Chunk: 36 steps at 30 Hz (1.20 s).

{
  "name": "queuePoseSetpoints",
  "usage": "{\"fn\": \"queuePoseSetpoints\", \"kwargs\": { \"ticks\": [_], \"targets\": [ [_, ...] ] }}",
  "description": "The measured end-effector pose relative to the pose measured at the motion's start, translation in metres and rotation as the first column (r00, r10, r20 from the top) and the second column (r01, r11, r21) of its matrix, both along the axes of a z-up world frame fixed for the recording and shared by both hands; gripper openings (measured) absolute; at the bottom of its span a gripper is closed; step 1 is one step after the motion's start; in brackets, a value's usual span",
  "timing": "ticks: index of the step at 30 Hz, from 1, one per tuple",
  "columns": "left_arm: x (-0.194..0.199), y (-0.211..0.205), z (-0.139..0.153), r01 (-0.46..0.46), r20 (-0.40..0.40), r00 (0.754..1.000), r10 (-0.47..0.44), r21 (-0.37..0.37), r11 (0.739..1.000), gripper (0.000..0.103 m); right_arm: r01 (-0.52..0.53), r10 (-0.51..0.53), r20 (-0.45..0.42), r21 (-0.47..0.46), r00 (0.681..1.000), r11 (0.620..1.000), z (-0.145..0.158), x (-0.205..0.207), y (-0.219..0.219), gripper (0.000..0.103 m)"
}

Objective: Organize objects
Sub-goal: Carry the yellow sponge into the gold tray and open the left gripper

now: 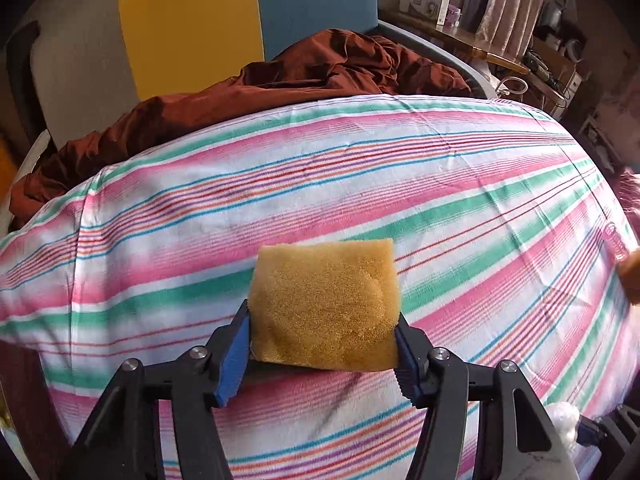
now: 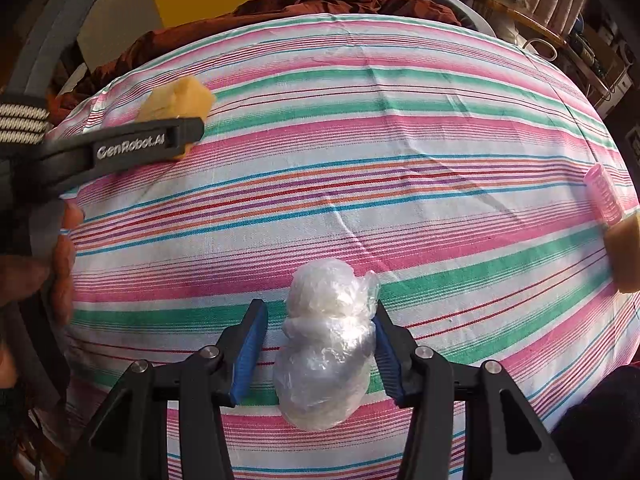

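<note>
Closest to the left wrist camera, the left gripper point(image 1: 322, 344) clamps a yellow sponge point(image 1: 325, 306) between its blue pads, both pads pressing against the sponge's sides, and holds it over the striped sheet point(image 1: 460, 184). In the right wrist view, the right gripper point(image 2: 320, 350) stands with its jaws parted around a crumpled clear plastic bag point(image 2: 326, 344) that lies on the sheet; the right pad is at the bag's edge while a gap shows between the left pad and the bag, so the bag is not gripped. Further out in that view, at the left, a hand point(image 2: 64, 256) holds the other gripper's black body, marked GenRobot.AI, with the sponge showing at its tip. At the right edge of the sheet lie a pink hair roller point(image 2: 602, 192) and, just beside it, a second yellow sponge point(image 2: 626, 256). Beyond the sheet's far edge, a rumpled rust-brown cloth point(image 1: 248, 100) is heaped against yellow and blue panels point(image 1: 248, 12), and a cluttered wooden shelf point(image 1: 492, 50) stands at the upper right.
</note>
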State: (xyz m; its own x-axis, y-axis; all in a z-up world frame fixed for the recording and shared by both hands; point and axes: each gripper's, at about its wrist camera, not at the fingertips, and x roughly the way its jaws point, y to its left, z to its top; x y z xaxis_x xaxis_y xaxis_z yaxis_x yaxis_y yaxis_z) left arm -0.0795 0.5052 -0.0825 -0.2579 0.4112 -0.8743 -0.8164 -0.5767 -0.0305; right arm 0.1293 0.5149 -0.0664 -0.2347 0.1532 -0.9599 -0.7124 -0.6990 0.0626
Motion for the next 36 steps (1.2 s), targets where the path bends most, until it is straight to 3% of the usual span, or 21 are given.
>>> {"fn": "queuePoseSetpoints", "kwargs": {
  "ticks": [7,12,18,22,23,28,34,36],
  "targets": [
    [0.041,-0.062,0.003,-0.056,-0.019,0.998,0.056,0.003,0.998,0.063,0.005,-0.005,-0.001,0.002,1.000,1.000,0.003,0.004,0.002,0.051],
    [0.085,-0.106,0.001,-0.066,-0.086,0.994,0.069,0.032,0.997,0.063,-0.004,0.004,0.013,0.021,1.000,1.000,0.005,0.006,0.001,0.050],
    [0.125,-0.139,-0.005,-0.005,-0.198,0.980,0.021,0.079,0.997,0.064,-0.025,0.023,0.035,0.053,0.999,0.998,0.008,0.007,0.000,0.047],
    [0.121,-0.145,-0.010,0.000,-0.191,0.981,0.024,0.122,0.993,0.064,-0.033,0.030,0.038,0.064,0.999,0.997,0.006,0.023,-0.008,0.046],
    [0.120,-0.146,-0.011,0.000,-0.188,0.982,0.024,0.129,0.992,0.064,-0.031,0.028,0.037,0.062,0.999,0.998,0.005,0.006,-0.008,0.046],
    [0.115,-0.145,-0.011,-0.004,-0.173,0.984,0.029,0.141,0.990,0.065,-0.034,0.031,0.041,0.066,0.999,0.997,0.011,0.036,0.016,0.046],
    [0.117,-0.148,-0.012,-0.005,-0.173,0.984,0.032,0.156,0.988,0.066,-0.040,0.036,0.044,0.078,0.998,0.996,0.014,0.027,0.015,0.046],
    [0.118,-0.149,-0.013,-0.006,-0.170,0.985,0.033,0.159,0.987,0.066,-0.043,0.039,0.047,0.083,0.998,0.996,0.010,0.008,0.006,0.046]
  ]
}}
